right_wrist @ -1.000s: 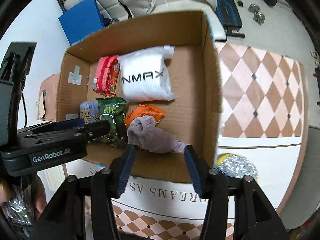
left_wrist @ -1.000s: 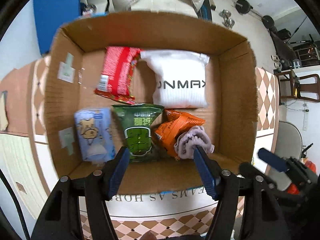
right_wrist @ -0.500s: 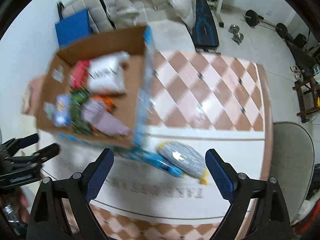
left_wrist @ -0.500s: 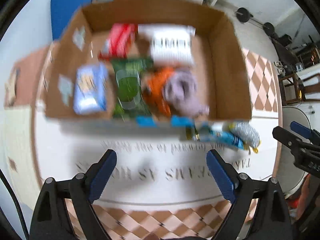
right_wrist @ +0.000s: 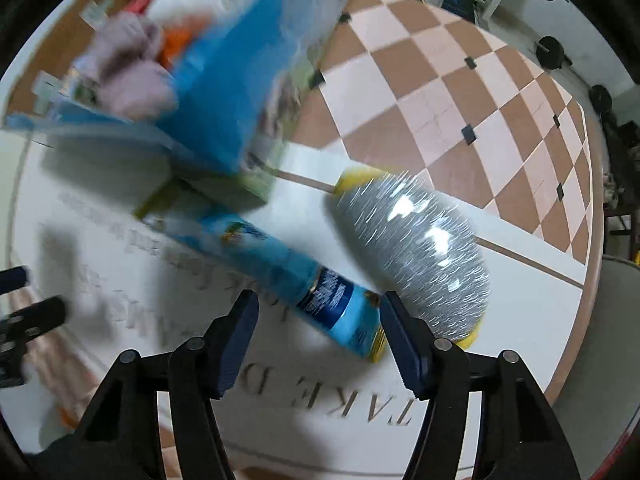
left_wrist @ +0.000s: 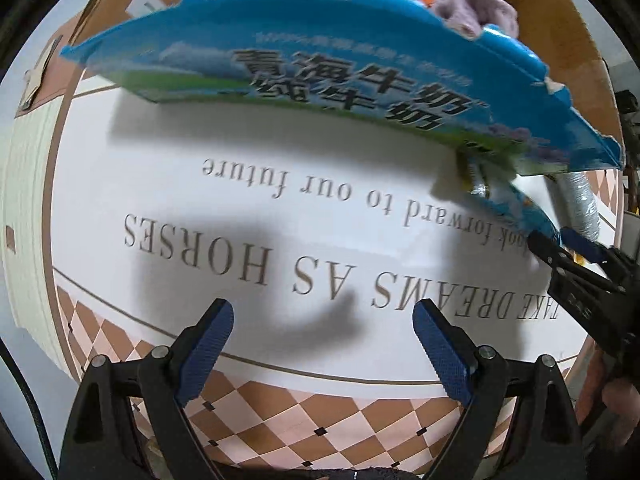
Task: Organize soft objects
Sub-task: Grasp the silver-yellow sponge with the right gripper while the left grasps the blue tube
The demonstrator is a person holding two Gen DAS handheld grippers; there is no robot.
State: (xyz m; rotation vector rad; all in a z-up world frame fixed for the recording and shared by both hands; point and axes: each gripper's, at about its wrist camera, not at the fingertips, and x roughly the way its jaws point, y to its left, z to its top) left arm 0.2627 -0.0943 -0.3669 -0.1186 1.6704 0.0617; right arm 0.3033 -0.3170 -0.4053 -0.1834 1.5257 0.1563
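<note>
A cardboard box with blue printed outer walls stands on the white mat and holds packets and a lilac cloth. In the right wrist view the box is blurred, with the lilac cloth inside. A blue packet and a silver pouch lie on the mat beside the box. My right gripper is open, its fingers either side of the blue packet's near end. My left gripper is open and empty over the mat, before the box. The right gripper also shows in the left wrist view.
The white mat with grey lettering covers a table with a brown and pink checked cloth. Weights and furniture stand on the floor beyond. A grey chair seat is at the right.
Both grippers have pulled back out of the box and dropped low over the mat. The right one swung right to the blue packet. The lilac cloth stays in the box.
</note>
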